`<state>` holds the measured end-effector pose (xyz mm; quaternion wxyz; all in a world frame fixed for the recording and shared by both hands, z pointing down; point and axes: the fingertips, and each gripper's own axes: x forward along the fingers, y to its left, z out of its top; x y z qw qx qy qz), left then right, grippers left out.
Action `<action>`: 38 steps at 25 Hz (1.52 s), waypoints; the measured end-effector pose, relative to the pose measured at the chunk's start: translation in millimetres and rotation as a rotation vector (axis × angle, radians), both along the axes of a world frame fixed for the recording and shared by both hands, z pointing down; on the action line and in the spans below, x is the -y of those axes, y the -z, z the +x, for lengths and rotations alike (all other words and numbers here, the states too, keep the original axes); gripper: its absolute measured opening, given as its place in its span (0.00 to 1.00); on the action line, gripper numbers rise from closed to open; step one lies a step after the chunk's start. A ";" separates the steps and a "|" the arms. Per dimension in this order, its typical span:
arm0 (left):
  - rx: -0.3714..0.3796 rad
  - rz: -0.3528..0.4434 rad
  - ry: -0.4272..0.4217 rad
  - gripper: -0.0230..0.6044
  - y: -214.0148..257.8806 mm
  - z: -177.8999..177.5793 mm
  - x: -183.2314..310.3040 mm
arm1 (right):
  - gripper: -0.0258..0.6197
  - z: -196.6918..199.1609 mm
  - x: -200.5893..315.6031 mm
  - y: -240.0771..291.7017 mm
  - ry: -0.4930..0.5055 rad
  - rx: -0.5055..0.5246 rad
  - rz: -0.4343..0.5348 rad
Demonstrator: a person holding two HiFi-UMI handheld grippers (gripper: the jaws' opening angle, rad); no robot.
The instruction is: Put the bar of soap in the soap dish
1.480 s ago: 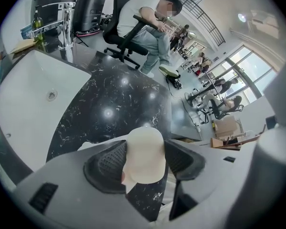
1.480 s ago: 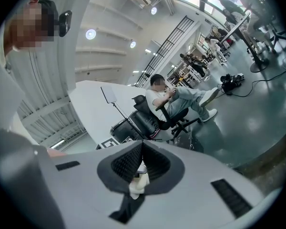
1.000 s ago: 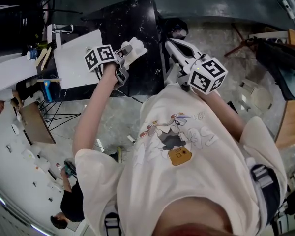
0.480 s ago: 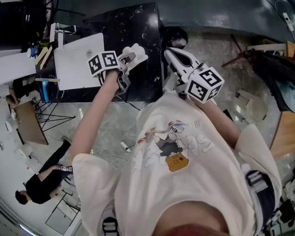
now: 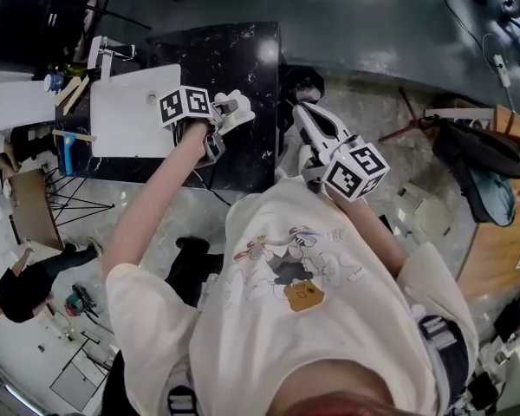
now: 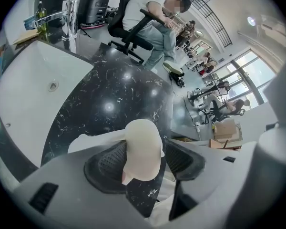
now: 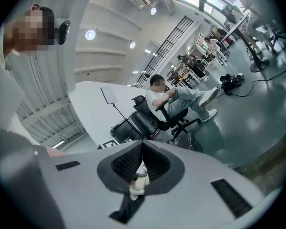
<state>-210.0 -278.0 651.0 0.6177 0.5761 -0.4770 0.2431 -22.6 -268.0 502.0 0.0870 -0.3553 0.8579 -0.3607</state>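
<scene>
Sink [image 5: 128,115] sits at the worktop [image 5: 243,55] left end. Left claw [image 6: 144,159] is clamped on the soap [image 6: 142,144], held over the black worktop's middle, just right of the sink. Right claw [image 7: 142,165] has its jaws pressed together, just off the worktop's right edge.

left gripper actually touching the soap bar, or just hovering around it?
Touching. The left gripper view shows the bar of soap wedged between the left gripper's jaws, pressed against a ribbed pad.
</scene>
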 end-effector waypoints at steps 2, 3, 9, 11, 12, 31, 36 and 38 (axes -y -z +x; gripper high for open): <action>0.005 -0.001 0.006 0.42 -1.3 -0.5 -0.1 | 0.05 2.0 0.1 -1.2 -0.005 0.001 0.000; 0.006 -0.003 0.011 0.39 -2.0 -1.2 -0.5 | 0.05 3.0 0.3 -1.7 -0.007 0.001 0.000; -0.051 -0.011 0.076 0.31 4.0 -4.3 -1.6 | 0.05 2.3 3.0 0.5 -0.003 0.006 0.004; -0.070 -0.016 0.105 0.27 7.2 -6.8 -2.2 | 0.05 0.6 3.2 1.1 0.002 0.007 0.003; -0.081 -0.020 0.123 0.25 8.3 -7.8 -2.7 | 0.05 -0.2 3.1 1.3 0.005 0.008 0.003; -0.057 0.057 0.109 0.33 31.2 -9.9 -21.0 | 0.05 3.6 -6.7 5.2 0.037 0.014 0.015; -0.059 0.126 0.118 0.33 47.6 -5.6 -31.9 | 0.05 2.4 -19.4 3.7 0.097 0.008 0.009; -0.060 0.146 0.135 0.33 51.4 -2.4 -40.2 | 0.05 4.5 -26.4 3.1 0.115 0.004 0.010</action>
